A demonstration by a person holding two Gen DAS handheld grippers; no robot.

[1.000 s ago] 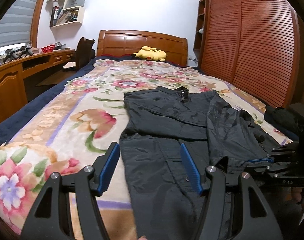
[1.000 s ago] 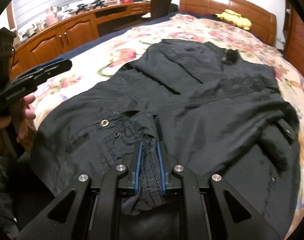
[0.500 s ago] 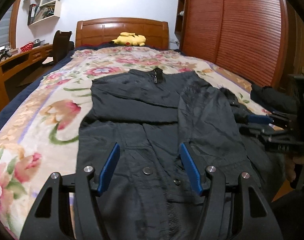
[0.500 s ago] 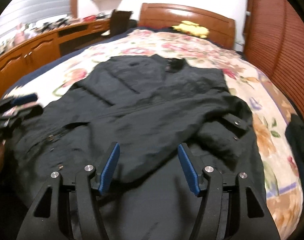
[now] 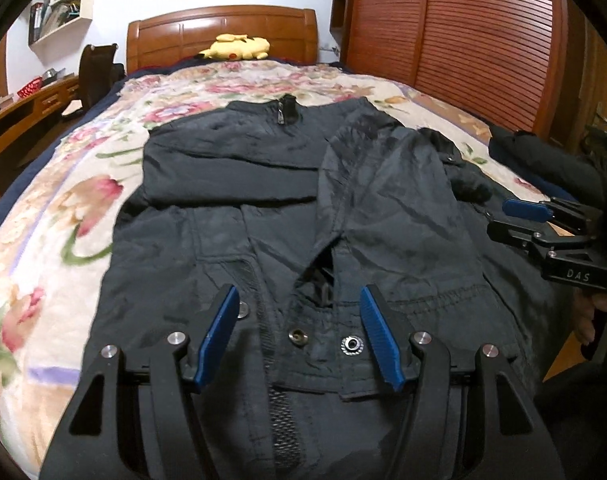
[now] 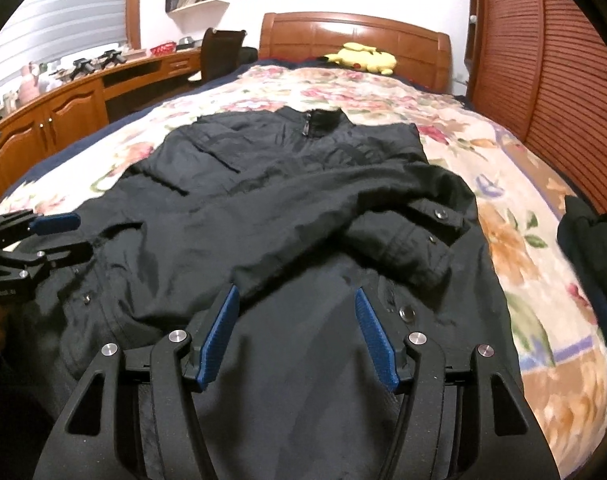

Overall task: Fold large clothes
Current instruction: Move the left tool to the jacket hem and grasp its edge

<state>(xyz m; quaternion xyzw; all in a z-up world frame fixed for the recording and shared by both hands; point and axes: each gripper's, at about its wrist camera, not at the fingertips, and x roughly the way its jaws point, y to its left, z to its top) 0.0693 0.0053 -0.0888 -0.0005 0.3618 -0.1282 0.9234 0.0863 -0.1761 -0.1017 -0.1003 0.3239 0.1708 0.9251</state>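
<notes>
Left gripper: the left gripper (image 5: 299, 334) is hovering over the near hem of the black jacket (image 5: 303, 208), its blue pads (image 5: 219, 336) spread wide and holding nothing.
Right gripper: the right gripper (image 6: 293, 334) is likewise gaping, empty, above the jacket's lower right part; in the left view it is showing at the right edge (image 5: 521, 218), fingers parted, over the jacket's right border.
Left view only: this camera is showing the open front at the hem, with two metal snaps (image 5: 297, 335) between the pads and a mesh strip (image 5: 281, 420) running down toward the camera; it is also showing a dark bundle (image 5: 543, 160) lying on the bed's right edge.
Right view only: this camera is showing the sleeve (image 6: 343, 216) folded across the body, its buttoned cuff (image 6: 419, 240) resting near the jacket's right side, and a wooden desk (image 6: 63, 104) with a chair (image 6: 219, 54) along the left wall; the left gripper is appearing at the left edge (image 6: 43, 236).
Jacket position: it is lying flat on the floral bedspread (image 5: 51, 216), collar (image 5: 283, 110) pointing at the headboard (image 5: 223, 30), hem toward the cameras.
Edges and room: bare bedspread is lying open to the jacket's left and beyond the collar; on the right the louvred wardrobe doors (image 5: 463, 36) are standing close to the bed, and the bedspread strip there is narrower.
Jacket look: the fabric is matte black, lightly creased, the zip closed at the collar.
Far end: a yellow plush toy (image 6: 363, 58) is lying against the headboard, well apart from the jacket.
</notes>
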